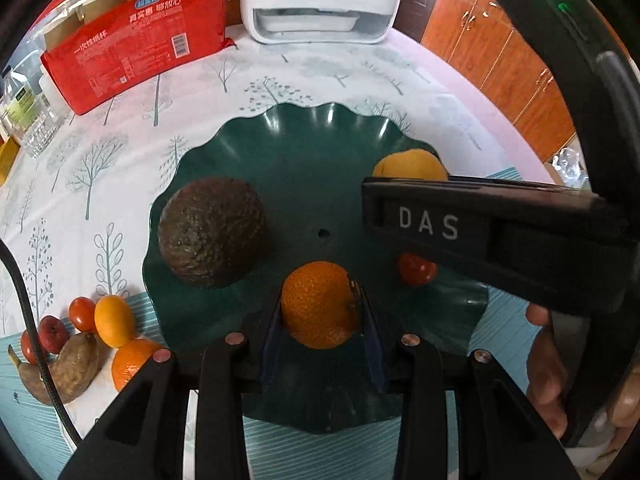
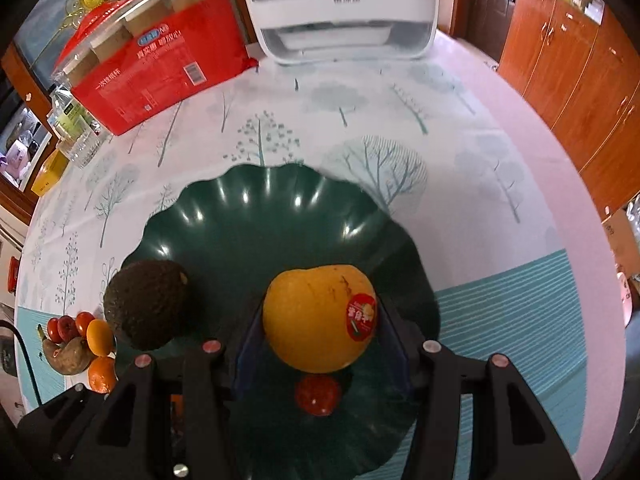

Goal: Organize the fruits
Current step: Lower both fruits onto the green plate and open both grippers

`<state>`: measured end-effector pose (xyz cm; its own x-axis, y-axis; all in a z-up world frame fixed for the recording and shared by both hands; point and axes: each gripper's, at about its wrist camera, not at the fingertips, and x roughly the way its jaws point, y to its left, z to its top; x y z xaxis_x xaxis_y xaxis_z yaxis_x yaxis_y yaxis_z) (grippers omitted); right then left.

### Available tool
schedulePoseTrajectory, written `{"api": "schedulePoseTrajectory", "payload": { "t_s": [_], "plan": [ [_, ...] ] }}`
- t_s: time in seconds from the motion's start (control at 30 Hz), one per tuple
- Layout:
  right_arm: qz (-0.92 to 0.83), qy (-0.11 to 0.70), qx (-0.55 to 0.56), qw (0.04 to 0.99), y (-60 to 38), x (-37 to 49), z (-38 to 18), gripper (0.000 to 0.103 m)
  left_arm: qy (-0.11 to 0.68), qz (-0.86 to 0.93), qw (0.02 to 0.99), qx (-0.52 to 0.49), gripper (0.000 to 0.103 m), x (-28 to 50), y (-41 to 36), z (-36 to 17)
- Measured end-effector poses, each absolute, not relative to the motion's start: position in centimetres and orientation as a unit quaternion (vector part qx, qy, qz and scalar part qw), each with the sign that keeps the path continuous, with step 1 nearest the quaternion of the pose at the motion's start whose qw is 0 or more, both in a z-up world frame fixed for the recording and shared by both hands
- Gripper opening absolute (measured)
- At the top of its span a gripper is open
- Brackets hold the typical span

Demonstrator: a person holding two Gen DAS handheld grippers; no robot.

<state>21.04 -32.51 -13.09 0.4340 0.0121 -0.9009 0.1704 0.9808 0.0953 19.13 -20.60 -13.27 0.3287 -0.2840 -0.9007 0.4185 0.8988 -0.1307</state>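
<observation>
Left claw (image 1: 320, 312): narrow, gripping a tangerine (image 1: 318, 304) over the green plate (image 1: 304, 148).
Right claw (image 2: 320, 320): holding a yellow mango (image 2: 316, 316).
Avocado (image 1: 212, 232): on plate, left.
Cherry tomato (image 2: 318, 394): on plate, beneath the mango.
Fruit pile (image 1: 84, 344): counter (image 1: 120, 140), near left.

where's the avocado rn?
On the green plate, along its left side in both wrist views: the avocado lies free, up-left of the orange held in the left gripper.

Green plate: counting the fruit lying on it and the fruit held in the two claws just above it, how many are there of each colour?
Dark brown fruit: 1
Orange fruit: 1
Yellow fruit: 1
Red fruit: 1
Total: 4
</observation>
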Motion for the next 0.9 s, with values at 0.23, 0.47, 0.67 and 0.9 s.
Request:
{"api": "schedulePoseTrajectory", "payload": {
  "t_s": [0.23,0.47,0.67,0.9],
  "plan": [
    [-0.038,0.523,0.074,0.848,-32.3,20.7,-12.6,0.059,0.541,-0.190,0.817,0.052,0.071,19.5,-20.2,-13.3],
    [-0.035,0.521,0.073,0.850,-32.2,20.2,-12.6,0.062,0.532,-0.171,0.827,0.050,0.081,19.1,-19.6,-12.2],
    [-0.029,0.515,0.080,0.853,-32.2,19.7,-12.0,0.062,0.543,-0.165,0.822,0.043,0.081,19.0,-19.1,-11.8],
    [-0.026,0.505,0.075,0.860,-31.5,19.0,-10.9,0.062,0.535,-0.167,0.827,0.043,0.081,18.3,-18.9,-10.9]
  ]
}}
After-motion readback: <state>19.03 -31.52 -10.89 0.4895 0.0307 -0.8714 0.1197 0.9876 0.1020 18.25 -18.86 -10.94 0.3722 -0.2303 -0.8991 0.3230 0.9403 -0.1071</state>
